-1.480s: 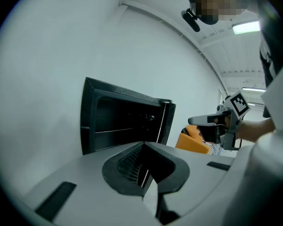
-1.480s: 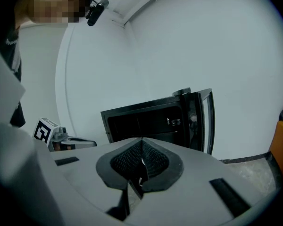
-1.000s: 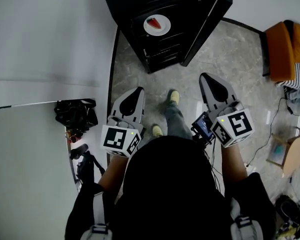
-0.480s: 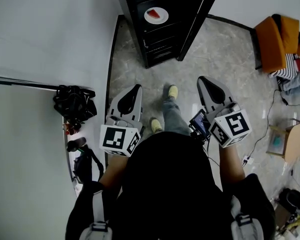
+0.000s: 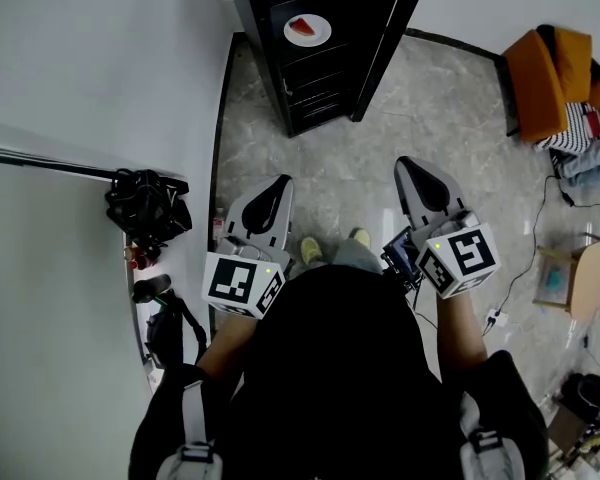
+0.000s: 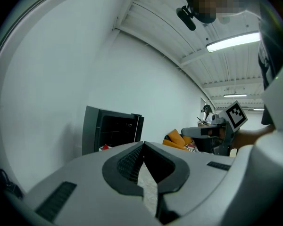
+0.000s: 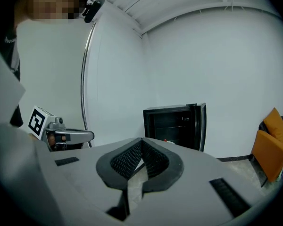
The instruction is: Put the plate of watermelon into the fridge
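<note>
Basically the plate (image 5: 307,30) of watermelon (image 5: 301,27) already looks to be sitting low inside the open fridge (image 5: 325,83), though I can't tell which shelf. Left gripper (image 5: 277,182) and right gripper (image 5: 406,162) are both clenched on nothing, jaws meeting at the tips. The plate is well apart from both, straight ahead across bare floor. If the door (image 5: 390,43) needs closing: walk up, push its outer edge with a closed tip, and swing it slowly so the plate doesn't slide.
</note>
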{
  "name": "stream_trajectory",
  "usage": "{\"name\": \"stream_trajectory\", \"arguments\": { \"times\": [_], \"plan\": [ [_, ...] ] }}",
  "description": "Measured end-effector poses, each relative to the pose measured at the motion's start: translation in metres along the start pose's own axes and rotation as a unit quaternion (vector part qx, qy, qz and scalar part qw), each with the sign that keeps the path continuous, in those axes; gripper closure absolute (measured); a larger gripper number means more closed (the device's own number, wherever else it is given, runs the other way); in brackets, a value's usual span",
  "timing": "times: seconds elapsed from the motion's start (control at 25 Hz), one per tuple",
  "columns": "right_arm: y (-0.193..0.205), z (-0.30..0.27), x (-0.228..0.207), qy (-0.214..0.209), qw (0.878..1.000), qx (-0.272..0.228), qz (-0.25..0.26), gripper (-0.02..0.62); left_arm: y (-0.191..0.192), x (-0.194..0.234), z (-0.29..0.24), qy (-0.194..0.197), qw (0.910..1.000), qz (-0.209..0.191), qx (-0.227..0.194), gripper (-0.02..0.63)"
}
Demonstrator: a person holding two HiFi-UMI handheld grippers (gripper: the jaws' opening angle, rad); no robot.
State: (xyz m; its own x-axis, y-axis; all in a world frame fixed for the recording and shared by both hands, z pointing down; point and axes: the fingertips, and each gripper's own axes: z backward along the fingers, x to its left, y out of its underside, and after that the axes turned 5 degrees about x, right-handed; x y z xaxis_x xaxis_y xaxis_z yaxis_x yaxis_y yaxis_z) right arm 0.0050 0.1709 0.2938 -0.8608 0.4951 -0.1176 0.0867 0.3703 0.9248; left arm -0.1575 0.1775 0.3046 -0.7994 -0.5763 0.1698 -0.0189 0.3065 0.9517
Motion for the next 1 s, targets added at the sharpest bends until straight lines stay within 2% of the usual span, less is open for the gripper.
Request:
{"name": "stream_trajectory", "arguments": {
  "times": [0.52, 0.84, 1.0],
  "plan": [
    [0.013, 0.021, -0.017, 0.046, 0.999, 0.011, -0.013, 0.581, 0.004, -0.018, -0.009, 0.038, 0.9993, -0.005, 0.007, 0.594],
    [0.013, 0.016, -0.008, 0.048, 0.999, 0.012, -0.005, 0.581, 0.003, -0.013, -0.004, 0.035, 0.9992, -0.015, 0.005, 0.594],
    [0.014, 0.012, -0.003, 0.048, 0.999, 0.019, -0.001, 0.581, 0.005, -0.012, -0.005, 0.04, 0.9992, -0.005, 0.006, 0.594]
  ]
}}
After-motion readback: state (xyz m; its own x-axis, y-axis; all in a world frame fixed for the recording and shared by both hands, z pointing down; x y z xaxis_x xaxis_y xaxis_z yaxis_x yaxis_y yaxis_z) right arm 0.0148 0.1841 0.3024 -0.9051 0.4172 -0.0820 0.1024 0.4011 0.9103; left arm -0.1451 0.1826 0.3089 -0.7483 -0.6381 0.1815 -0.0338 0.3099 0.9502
